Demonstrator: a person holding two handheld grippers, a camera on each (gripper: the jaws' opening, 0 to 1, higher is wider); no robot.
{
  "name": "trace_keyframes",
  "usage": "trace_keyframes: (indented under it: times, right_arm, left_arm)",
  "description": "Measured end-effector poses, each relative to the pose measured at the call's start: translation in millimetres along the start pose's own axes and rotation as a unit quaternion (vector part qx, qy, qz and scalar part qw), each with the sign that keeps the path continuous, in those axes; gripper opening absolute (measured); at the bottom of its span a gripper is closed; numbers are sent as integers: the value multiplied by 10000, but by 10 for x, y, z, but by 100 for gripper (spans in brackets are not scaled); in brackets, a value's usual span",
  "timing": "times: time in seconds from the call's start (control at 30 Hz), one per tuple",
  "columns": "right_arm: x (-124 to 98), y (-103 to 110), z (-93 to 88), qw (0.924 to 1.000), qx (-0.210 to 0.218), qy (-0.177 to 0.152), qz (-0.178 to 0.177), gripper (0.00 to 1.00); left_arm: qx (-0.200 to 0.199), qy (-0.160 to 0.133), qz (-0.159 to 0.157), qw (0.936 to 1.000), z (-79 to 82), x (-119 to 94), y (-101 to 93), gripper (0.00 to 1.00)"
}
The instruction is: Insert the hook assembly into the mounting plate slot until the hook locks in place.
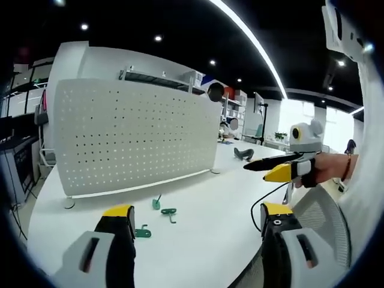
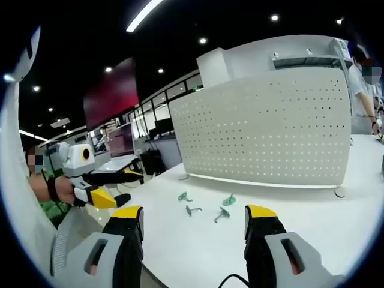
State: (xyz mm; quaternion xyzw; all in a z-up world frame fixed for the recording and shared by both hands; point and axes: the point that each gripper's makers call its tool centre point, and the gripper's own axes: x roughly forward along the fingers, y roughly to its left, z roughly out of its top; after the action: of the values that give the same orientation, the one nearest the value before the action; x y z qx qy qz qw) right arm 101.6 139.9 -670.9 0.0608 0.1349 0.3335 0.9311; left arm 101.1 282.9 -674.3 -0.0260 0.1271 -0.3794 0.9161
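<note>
A white perforated mounting plate (image 1: 138,138) stands upright on feet on the white table (image 1: 198,246); it also shows in the right gripper view (image 2: 270,132). Three green hooks lie in front of it: one (image 1: 156,203), a second (image 1: 169,212), a third (image 1: 143,231). The right gripper view shows several green hooks (image 2: 192,209) (image 2: 228,200) on the table. My left gripper (image 1: 197,216) hovers open above the near table edge, short of the hooks. My right gripper (image 2: 194,216) is open too, nothing between its jaws, and shows from the side (image 1: 264,171) in a hand.
A dark object (image 1: 243,153) lies far back on the table. A mesh chair back (image 1: 318,210) and a black cable (image 1: 264,201) sit by the table's near edge. A person (image 2: 360,90) stands behind the plate's right end. Monitors and desks (image 2: 126,144) stand beyond the left side.
</note>
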Motion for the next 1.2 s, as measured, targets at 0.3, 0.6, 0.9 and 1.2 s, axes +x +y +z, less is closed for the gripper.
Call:
trace_keyframes:
  times: [0.3,0.6,0.9,1.2]
  right_arm:
    - [-10,7,-12,10000,78,-22,-21,68]
    - [-31,-46,-34,9999,106,-7,-93,68]
    - [-5,31,-83,9998,184,88,-10,68]
    - [42,121,-96,9997,170,145,41,68]
  left_arm:
    - [-122,114,14,9999,-79,88,38,87]
    - [-395,470,115,9980,-268,143,127,85]
    - [-775,713,264,9941,-451,207,266,81]
    - [-1076,950,340,9891,-614,276,371,75]
